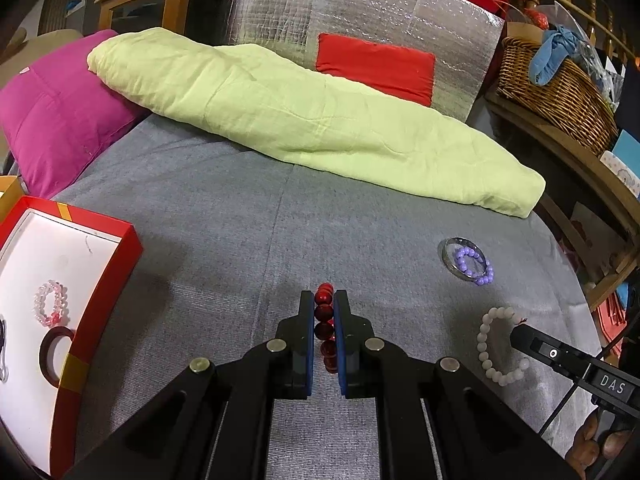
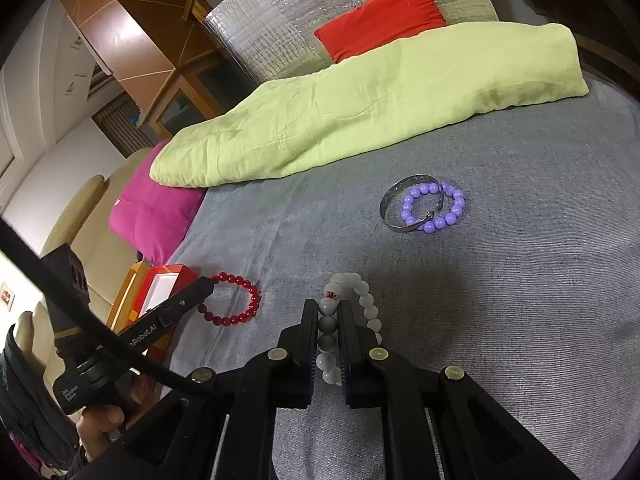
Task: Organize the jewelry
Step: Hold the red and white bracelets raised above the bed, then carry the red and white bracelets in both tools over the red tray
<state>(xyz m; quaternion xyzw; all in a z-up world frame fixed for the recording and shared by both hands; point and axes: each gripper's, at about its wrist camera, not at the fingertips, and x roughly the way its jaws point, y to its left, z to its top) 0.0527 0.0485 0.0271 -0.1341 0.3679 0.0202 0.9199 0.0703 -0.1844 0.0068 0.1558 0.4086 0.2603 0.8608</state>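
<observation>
Grey bedcover (image 1: 224, 216): red bracelet (image 1: 325, 330) edge-on in left claw (image 1: 324, 300).

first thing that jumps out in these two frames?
Both grippers are clamped on bead bracelets on the grey cover: left gripper on the red bracelet, right gripper on the white bracelet. Behind lies a lime-green blanket; the red box sits far left.

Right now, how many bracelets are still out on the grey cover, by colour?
Red beaded bracelet: 1, in the left gripper
White beaded bracelet: 1, in the right gripper
Purple beaded bracelet: 1
Silver bangle: 1
Total: 4
</observation>
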